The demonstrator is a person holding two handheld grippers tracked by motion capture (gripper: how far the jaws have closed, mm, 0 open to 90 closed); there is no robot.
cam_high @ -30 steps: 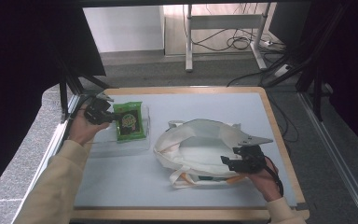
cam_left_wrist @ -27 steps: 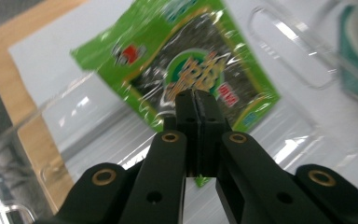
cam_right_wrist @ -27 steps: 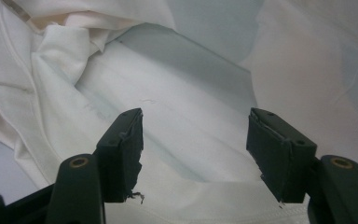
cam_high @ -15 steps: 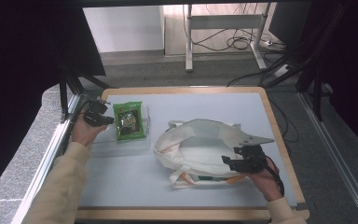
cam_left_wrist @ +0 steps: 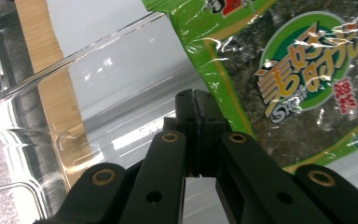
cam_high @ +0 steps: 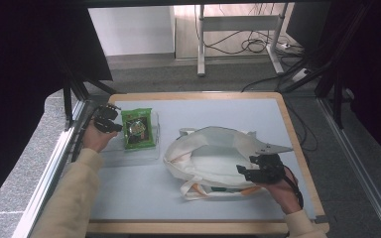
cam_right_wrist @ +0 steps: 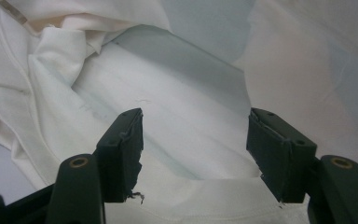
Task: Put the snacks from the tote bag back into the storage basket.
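Note:
A green snack packet [cam_high: 138,128] lies in a clear plastic tray [cam_high: 129,154] at the table's left. My left gripper [cam_high: 115,124] is low at the packet's left edge, jaws shut with nothing between them. In the left gripper view the shut tips [cam_left_wrist: 196,100] rest over the tray floor [cam_left_wrist: 121,88] just beside the packet [cam_left_wrist: 298,70]. A white cloth bag [cam_high: 213,148] lies open in the middle. My right gripper [cam_high: 241,171] is at its near right rim. In the right gripper view the gripper [cam_right_wrist: 196,135] is open, facing into the bag [cam_right_wrist: 177,93], with the rim lying between the jaws.
The table has a pale blue mat [cam_high: 129,193] and a wooden border [cam_high: 297,148]. A metal rail [cam_high: 59,148] runs along its left side. Beyond the far edge stand a desk leg [cam_high: 200,44] and loose cables [cam_high: 258,47] on the floor.
My left gripper has sunk lower beside the packet's left edge. The right gripper and the bag have not moved.

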